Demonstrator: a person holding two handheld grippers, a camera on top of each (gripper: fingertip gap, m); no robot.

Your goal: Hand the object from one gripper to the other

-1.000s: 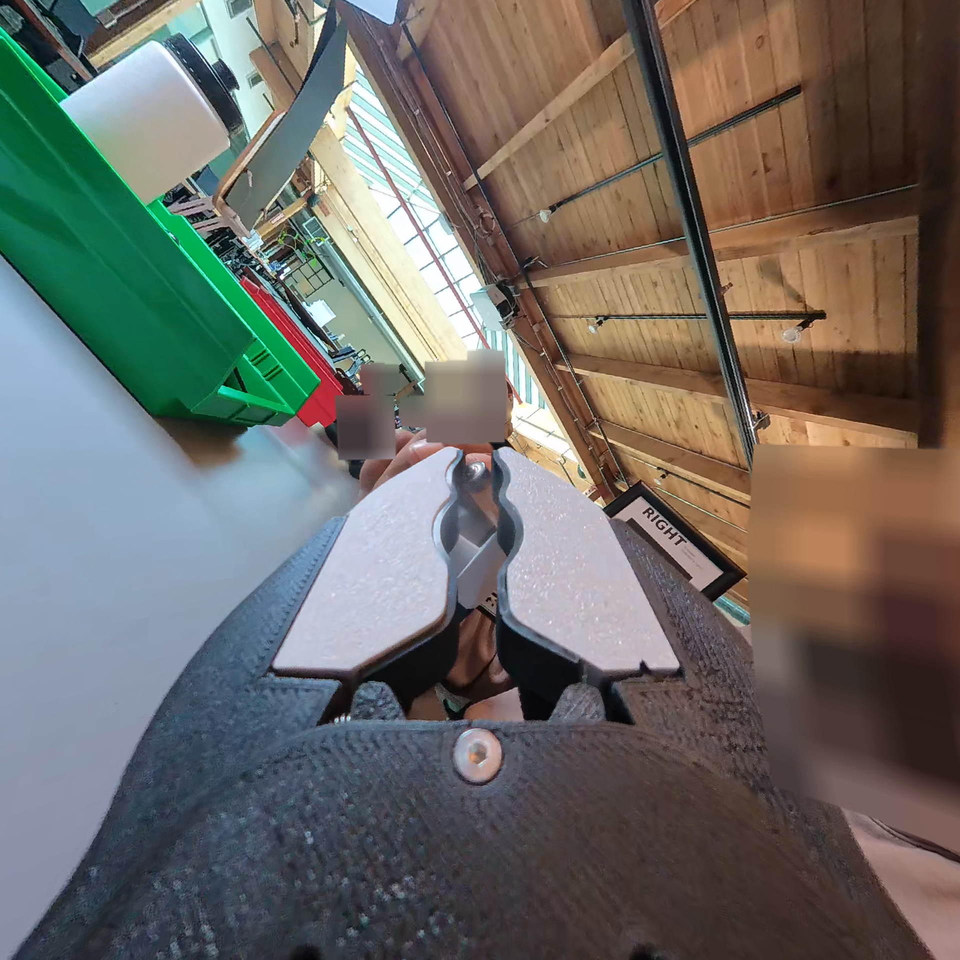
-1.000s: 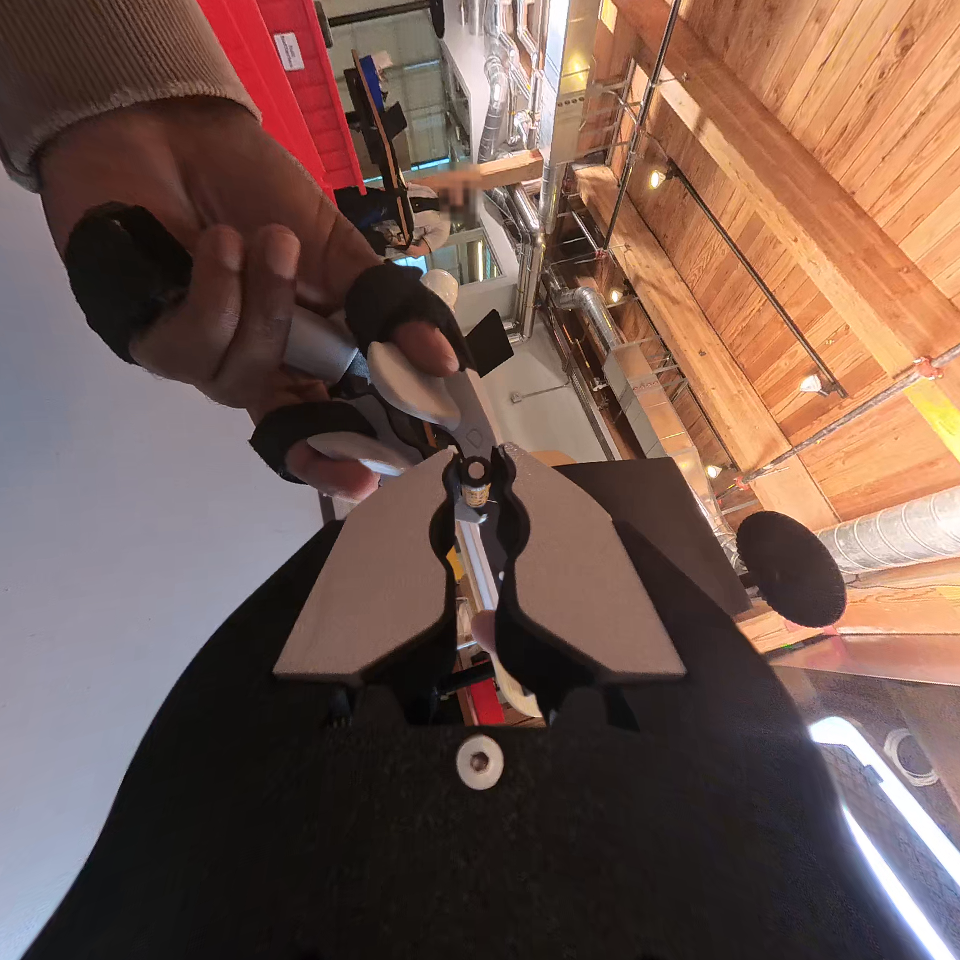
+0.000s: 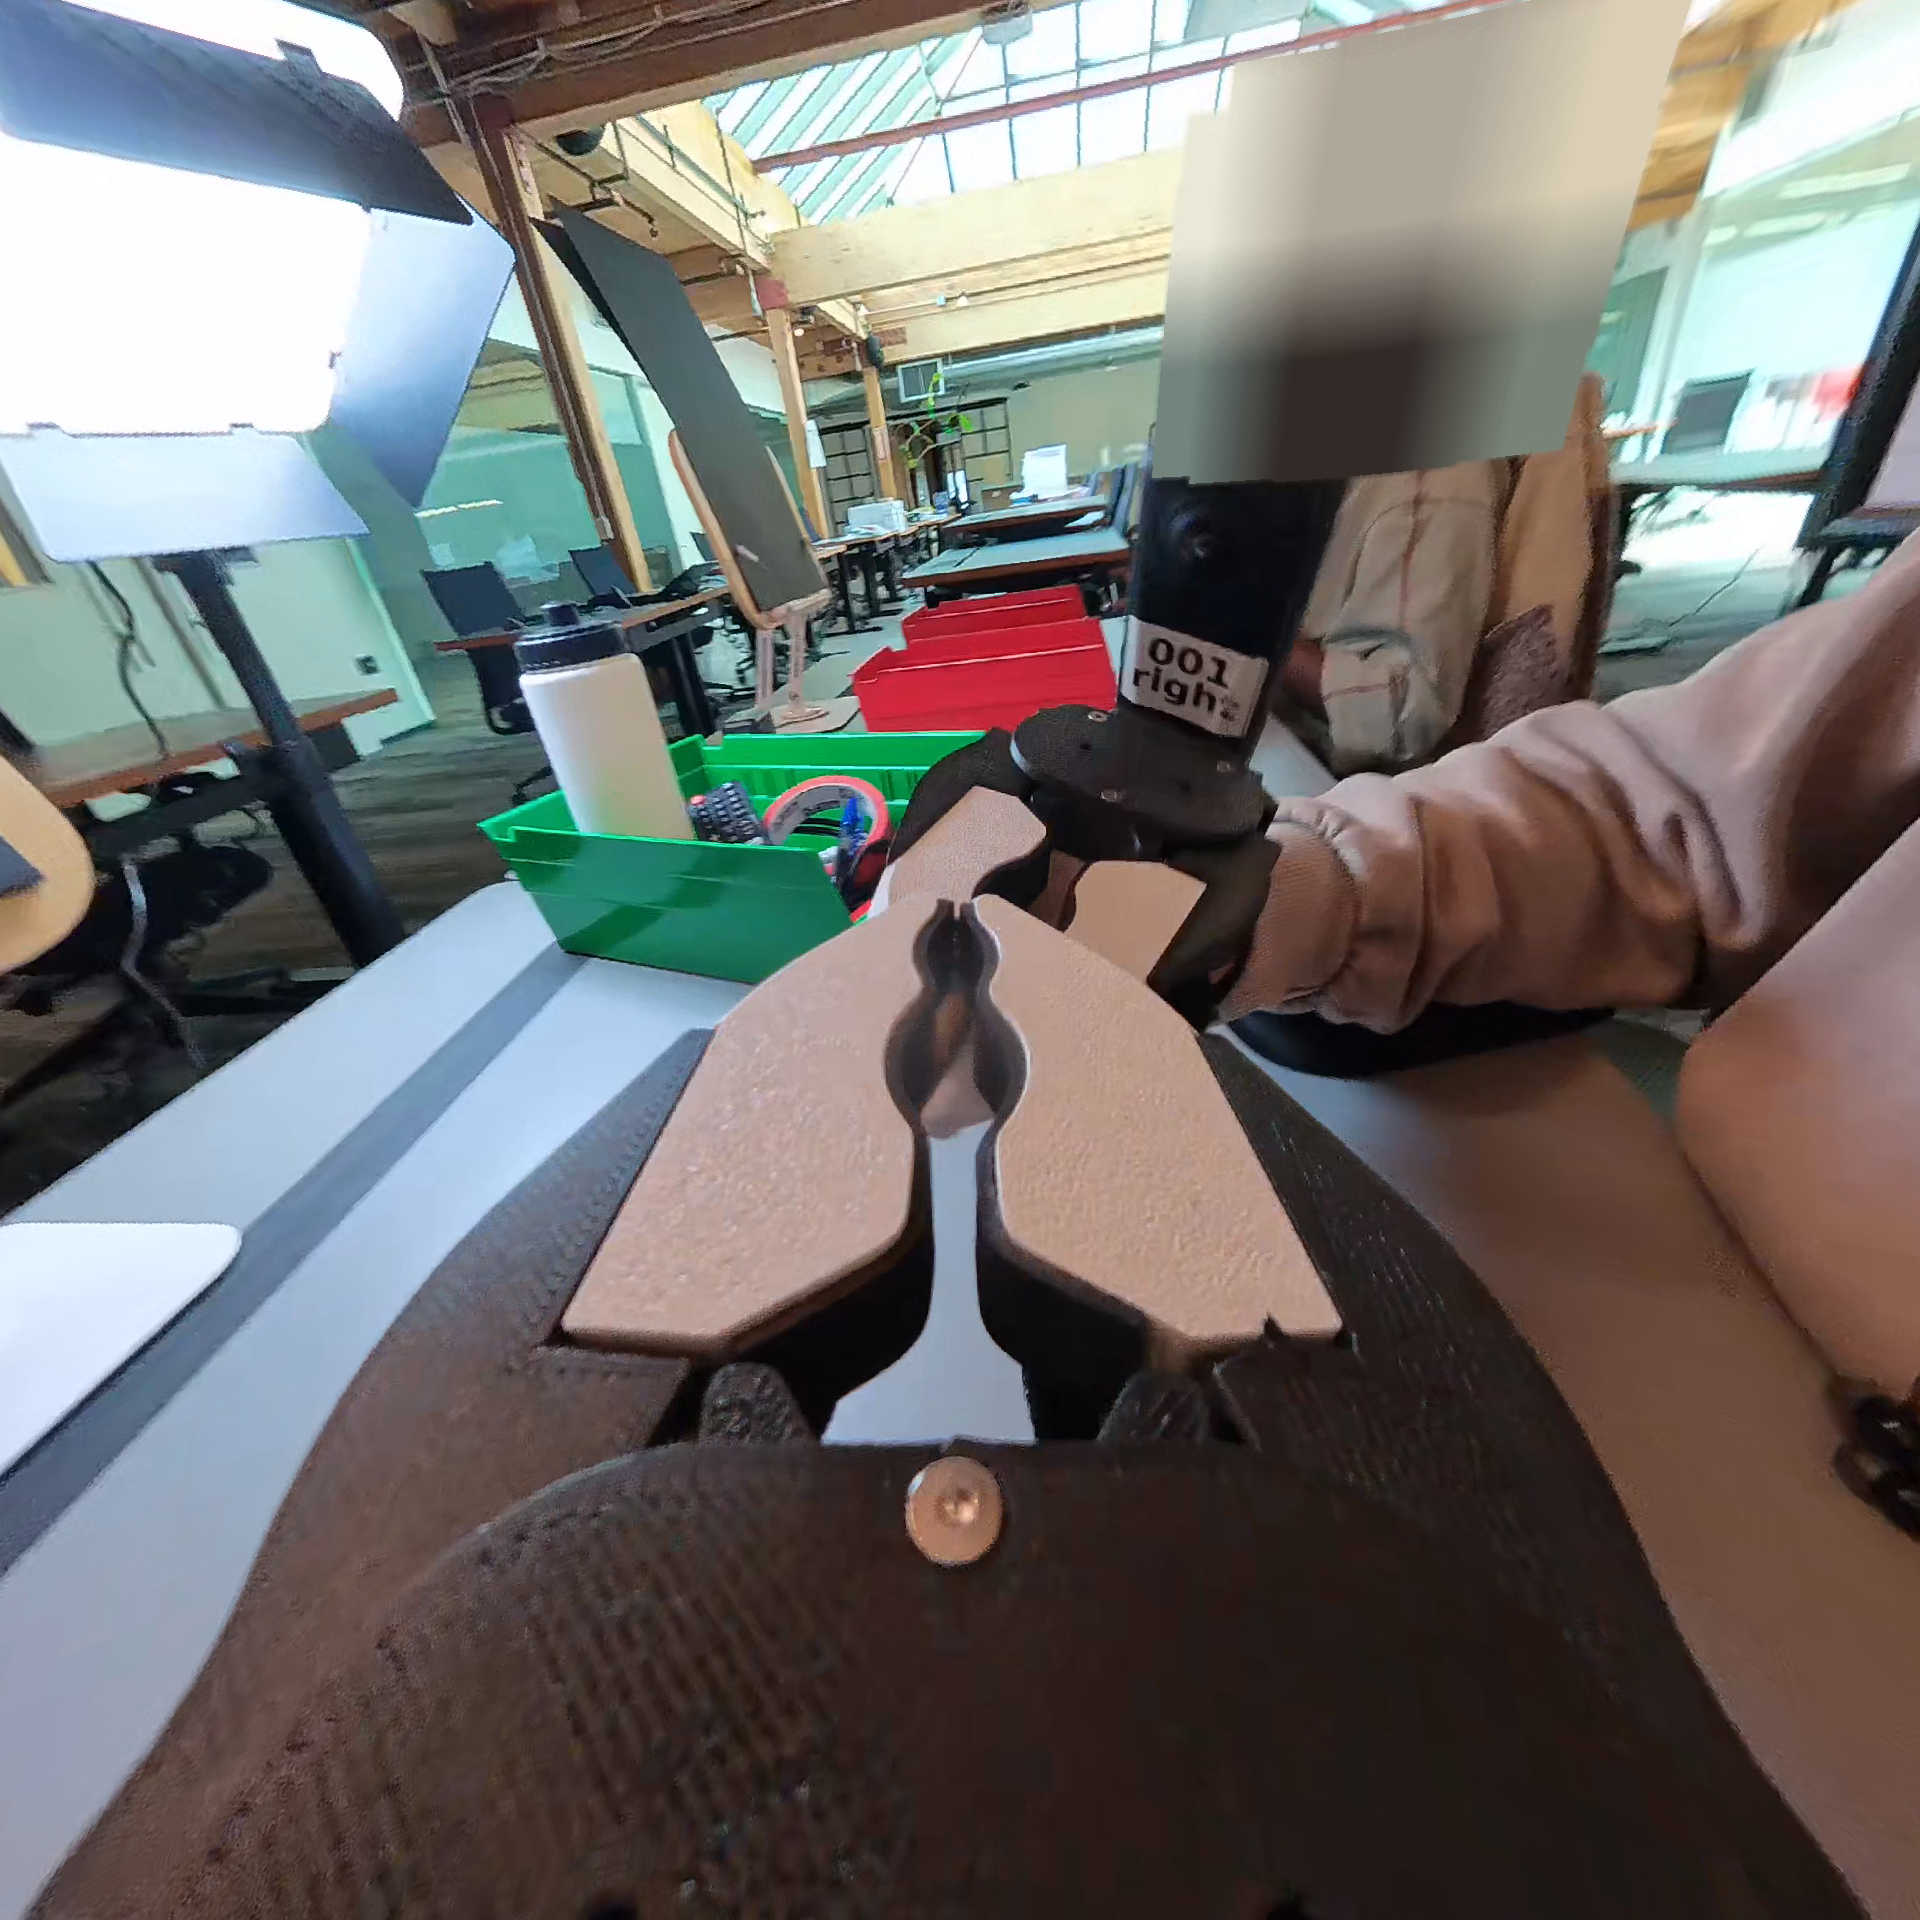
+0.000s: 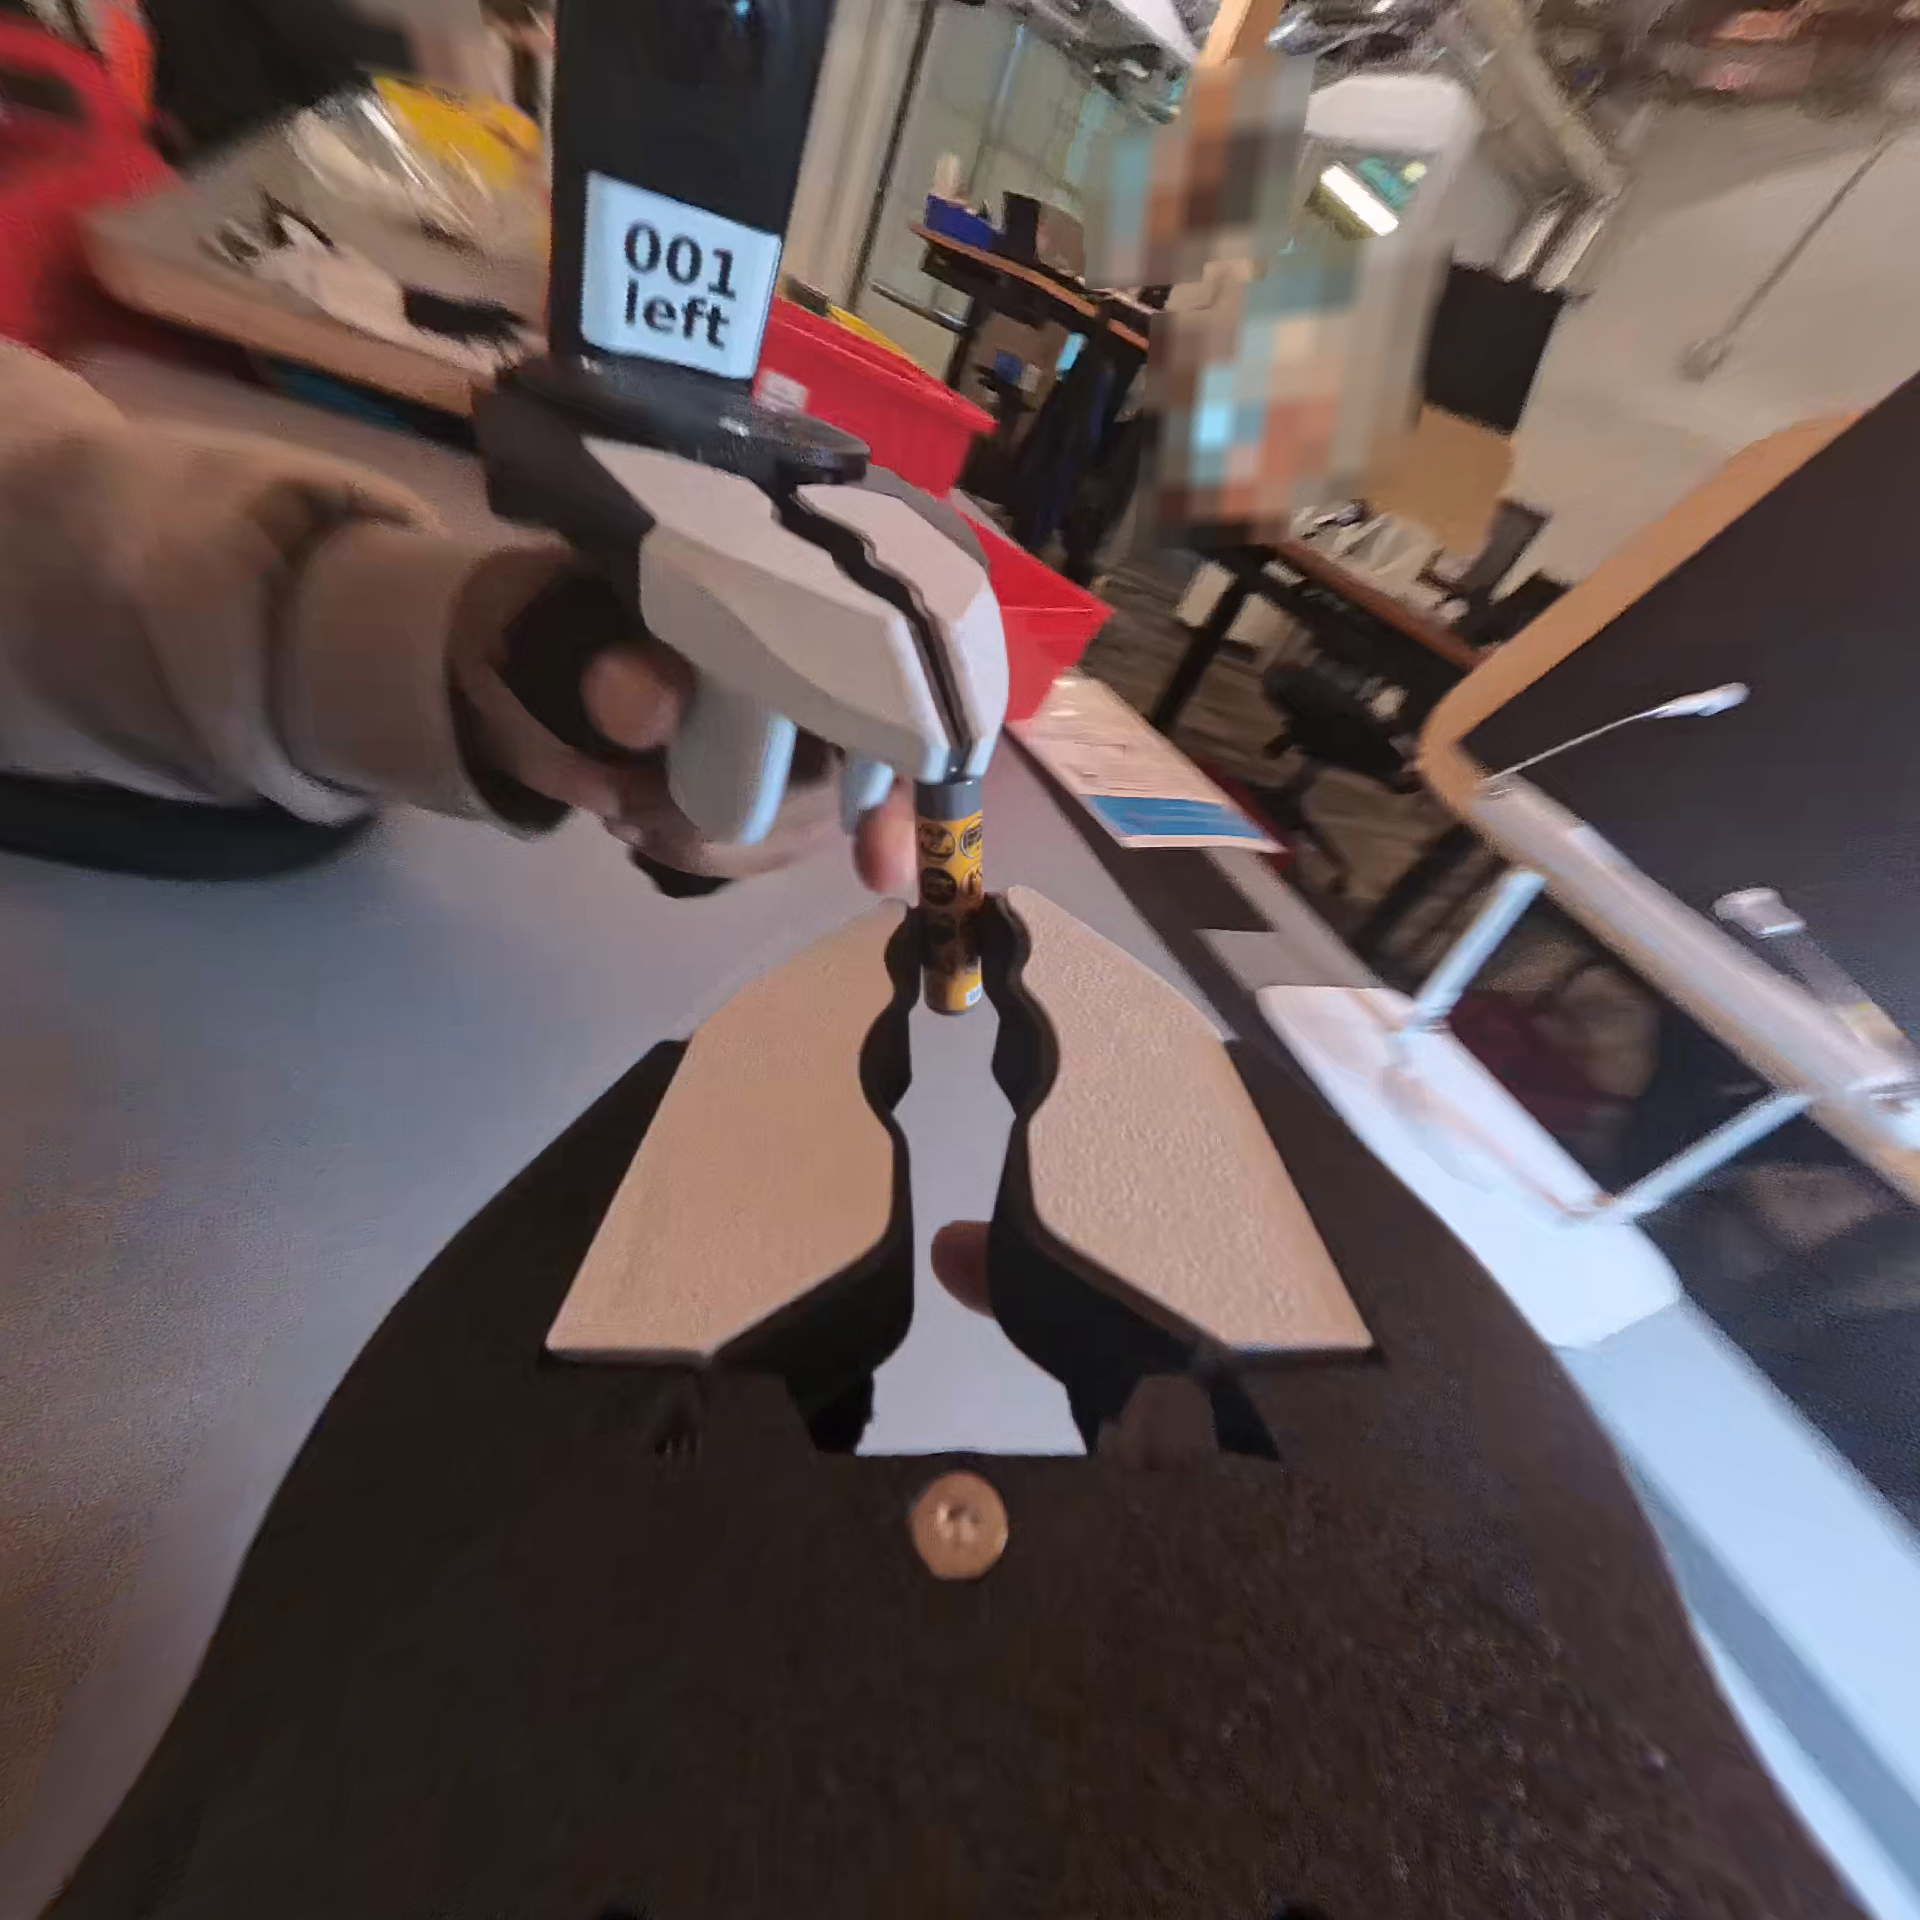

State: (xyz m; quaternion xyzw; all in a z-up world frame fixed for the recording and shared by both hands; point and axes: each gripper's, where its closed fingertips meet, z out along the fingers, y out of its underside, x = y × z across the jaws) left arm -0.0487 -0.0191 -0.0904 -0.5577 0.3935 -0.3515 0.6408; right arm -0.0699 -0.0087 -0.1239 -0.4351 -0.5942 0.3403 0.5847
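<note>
A small yellow-and-black tube with a grey cap stands upright between both grippers above the grey table. My left gripper comes from the upper left, shut on the tube's grey cap. My right gripper is closed on the tube's lower half, its tips touching both sides. In the left wrist view my left gripper has its tips almost together, with a dark shape in the notch behind them. The right gripper sits just beyond, its tips hidden.
A green bin holding a white bottle and tape stands behind the grippers, with red bins farther back. A white stand base and a dark board are on the right. A person's sleeve reaches in from the right. My two grippers' fingertips are within a few centimetres of each other.
Both views have swung from the ceiling to level with the table. The tube, seen end-on in the right gripper before, now stands upright, held at the cap by the left gripper.
</note>
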